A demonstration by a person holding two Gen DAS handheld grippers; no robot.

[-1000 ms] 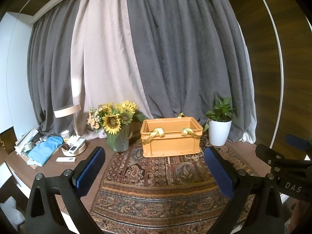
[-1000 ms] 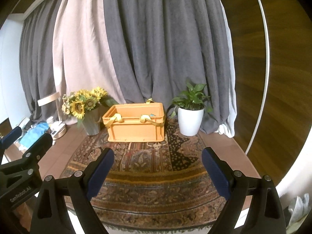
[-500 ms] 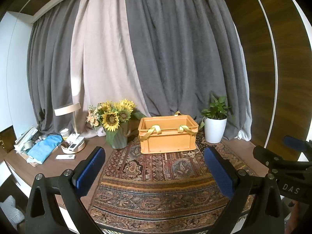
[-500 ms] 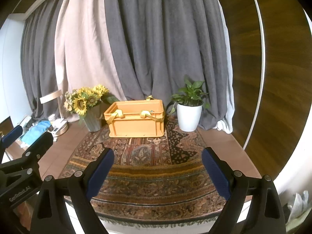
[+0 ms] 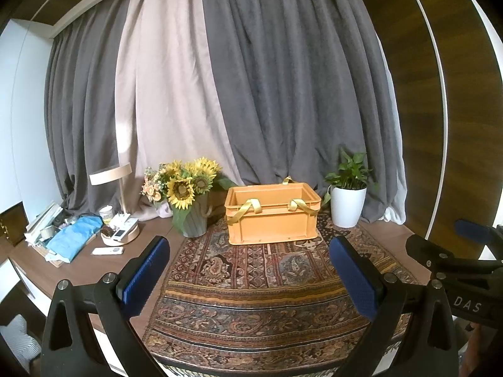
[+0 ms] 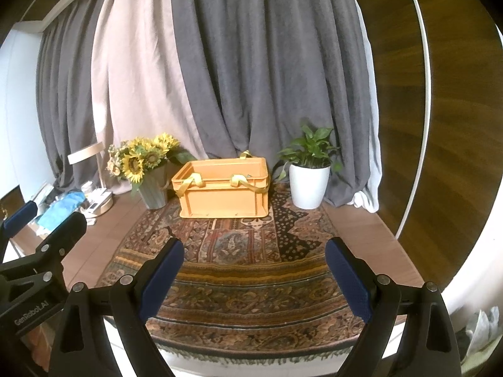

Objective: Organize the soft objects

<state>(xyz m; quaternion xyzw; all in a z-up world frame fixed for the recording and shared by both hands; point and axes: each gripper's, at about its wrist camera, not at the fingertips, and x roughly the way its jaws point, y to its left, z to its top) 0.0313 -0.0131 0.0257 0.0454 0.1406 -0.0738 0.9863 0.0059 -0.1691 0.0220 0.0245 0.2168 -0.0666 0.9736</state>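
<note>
Vs 1 s ago: orange crate (image 5: 273, 215) sits smaller and further off in both wrist views, more rug (image 5: 267, 286) showing in front of it. Both cams seem pulled back a little; left view has also swung slightly, so crate and white pot sit further R in frame. Nothing on the bench (image 5: 81, 270) has shifted. Jaw gaps same as before.

Counts: 1 orange crate, w/ 3 yellow ribbon ends (image 5: 248, 209) draped over its rim (2 on front wall, 1 at back edge). 1 vase of sunflowers (image 5: 188, 194), 1 white potted plant (image 5: 347, 205), 1 desk lamp (image 5: 111, 176), 1 patterned rug. Clutter at far L: blue cloth (image 5: 74, 237), round tray (image 5: 121, 235) w/ remotes, 1 more remote (image 5: 107, 251) lying on the wood.

Crate: upright, open top up, long axis running L–R across the view, long front wall facing the cams. Stands at far end of rug, betw vase (L) and plant pot (R), close to both; touching or not, can't tell. Inside not visible from here.

Left gripper (image 5: 250, 264): jaws wide apart, blue pads facing each other, nothing betw them, only rug behind. Right gripper (image 6: 254, 267): jaws likewise spread wide, holding nothing. Each gripper shows at the edge of the other's view, side by side, well short of crate.
</note>
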